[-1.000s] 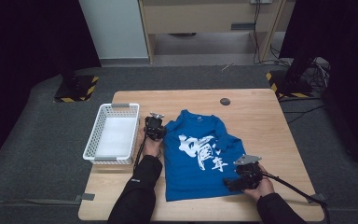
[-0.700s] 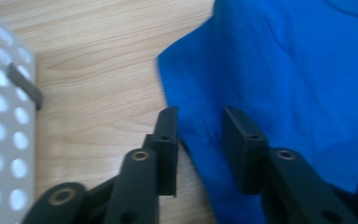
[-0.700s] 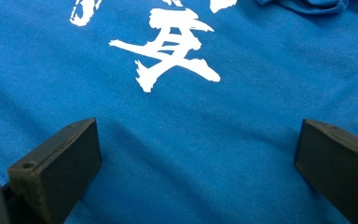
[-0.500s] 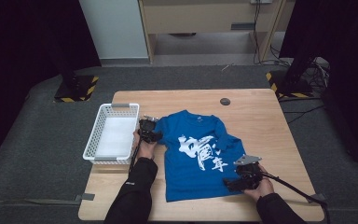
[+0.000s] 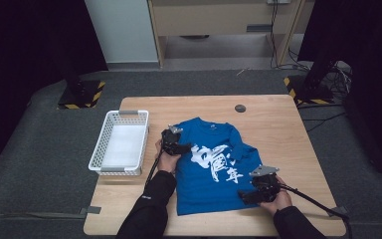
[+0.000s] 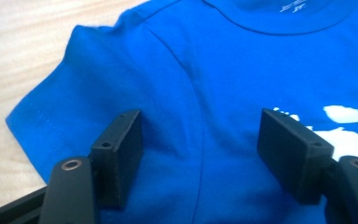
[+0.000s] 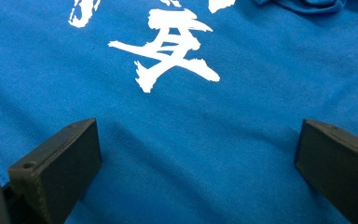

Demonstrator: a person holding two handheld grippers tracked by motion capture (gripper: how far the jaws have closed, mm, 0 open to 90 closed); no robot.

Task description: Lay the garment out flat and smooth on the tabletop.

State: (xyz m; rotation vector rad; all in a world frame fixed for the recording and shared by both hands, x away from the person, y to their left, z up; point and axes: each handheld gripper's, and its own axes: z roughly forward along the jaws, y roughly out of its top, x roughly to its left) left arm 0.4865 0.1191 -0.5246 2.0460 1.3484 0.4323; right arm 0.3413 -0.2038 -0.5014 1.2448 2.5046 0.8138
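Shirt: a blue T-shirt (image 5: 214,167) with white print lies flat at the middle of the surface (image 5: 278,124), collar toward the far edge, hem toward the near edge.
Left gripper: the left gripper (image 5: 175,145) rests at the shirt's left shoulder; in the left gripper view its fingers (image 6: 121,149) stand apart over the sleeve (image 6: 51,121), cloth below them but none pinched.
Change: a second ago this gripper sat closed farther along the shoulder; since then it has slid a little toward the sleeve, and its fingers have just been opening, with no fabric caught between them.
Right gripper: the right gripper (image 5: 258,191) lies on the shirt's lower right, near the near edge; its fingers (image 7: 56,163) are spread wide above the fabric, holding nothing.
Sleeve state: the left sleeve now lies spread flat on the wood.
Basket: a white basket (image 5: 99,154) hangs at the left edge, apart from the shirt.
Reading: the release suggests the smoothing of the left shoulder is finished; the shirt looks laid out and ready for a fold.
Next need: probably a fresh pinch on an edge or sleeve, taken cleanly through one layer.
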